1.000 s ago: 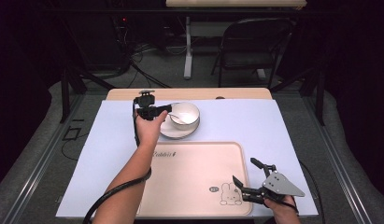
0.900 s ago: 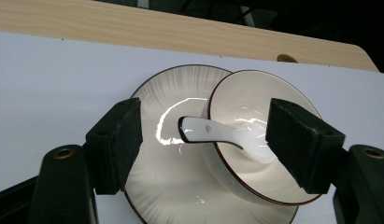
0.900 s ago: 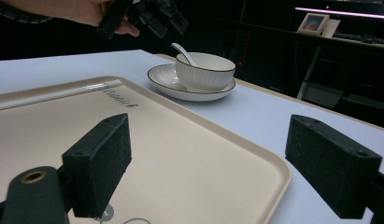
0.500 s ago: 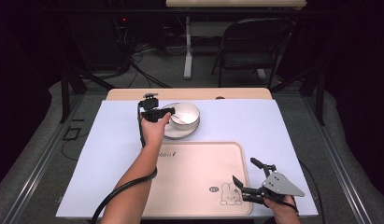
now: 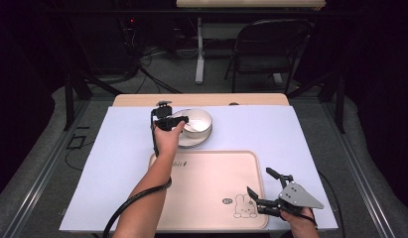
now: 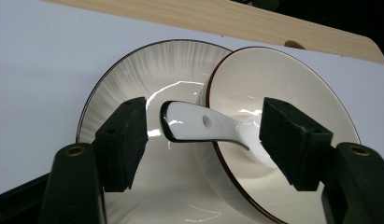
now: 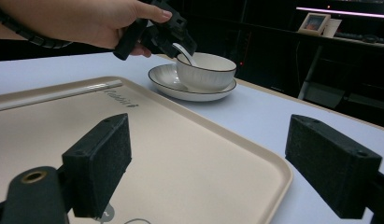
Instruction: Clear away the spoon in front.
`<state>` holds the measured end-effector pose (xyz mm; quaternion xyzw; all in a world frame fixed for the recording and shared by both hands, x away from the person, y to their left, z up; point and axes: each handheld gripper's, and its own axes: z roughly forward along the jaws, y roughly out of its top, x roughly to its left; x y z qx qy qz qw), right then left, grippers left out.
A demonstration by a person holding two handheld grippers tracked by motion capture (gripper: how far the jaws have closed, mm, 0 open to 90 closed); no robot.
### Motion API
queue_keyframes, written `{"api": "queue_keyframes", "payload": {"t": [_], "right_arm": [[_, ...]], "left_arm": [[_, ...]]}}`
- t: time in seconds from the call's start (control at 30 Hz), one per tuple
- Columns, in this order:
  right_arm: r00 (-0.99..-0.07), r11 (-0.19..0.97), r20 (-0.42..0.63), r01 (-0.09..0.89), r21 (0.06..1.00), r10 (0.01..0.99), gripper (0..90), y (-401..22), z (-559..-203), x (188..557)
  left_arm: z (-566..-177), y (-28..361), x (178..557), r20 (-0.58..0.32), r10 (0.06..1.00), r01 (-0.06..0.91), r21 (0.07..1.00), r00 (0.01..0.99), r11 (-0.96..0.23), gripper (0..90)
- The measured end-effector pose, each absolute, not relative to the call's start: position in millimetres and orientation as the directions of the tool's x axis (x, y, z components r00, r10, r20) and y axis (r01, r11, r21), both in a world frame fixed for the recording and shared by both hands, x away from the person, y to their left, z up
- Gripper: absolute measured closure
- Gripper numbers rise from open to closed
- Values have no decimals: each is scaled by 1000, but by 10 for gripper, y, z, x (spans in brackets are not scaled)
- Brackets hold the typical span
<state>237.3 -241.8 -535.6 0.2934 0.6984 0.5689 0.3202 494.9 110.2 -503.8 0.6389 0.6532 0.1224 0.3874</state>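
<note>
Both jaws of the left gripper (image 6: 203, 140) stand apart, just closing around the spoon (image 6: 199, 127) handle untouched, in the bowl (image 6: 292, 126); right gripper (image 7: 222, 168) gapes above the tray (image 7: 189, 154).

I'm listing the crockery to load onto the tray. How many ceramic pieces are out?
3: a plate on the white sheet, a bowl on it, a spoon in the bowl.

Both grippers' jaws apart, empty.

White spoon (image 6: 203, 127) handle between the closing, not-yet-touching claw (image 6: 206, 140) pads, over bowl (image 6: 283, 93) and plate (image 6: 147, 79).
</note>
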Motion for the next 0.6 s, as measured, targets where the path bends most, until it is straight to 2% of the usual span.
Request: {"api": "queue_keyframes", "payload": {"t": [0.23, 0.6], "right_arm": [[-624, 180, -112, 47, 983, 773, 140, -2415, -5357, 2375], [-628, 179, -111, 46, 983, 771, 140, -2413, -5356, 2374]], "left_arm": [[-5108, 1048, 4979, -356, 927, 742, 651, 114, 159, 368], [-5181, 999, 5009, -345, 934, 745, 648, 97, 162, 377]]}}
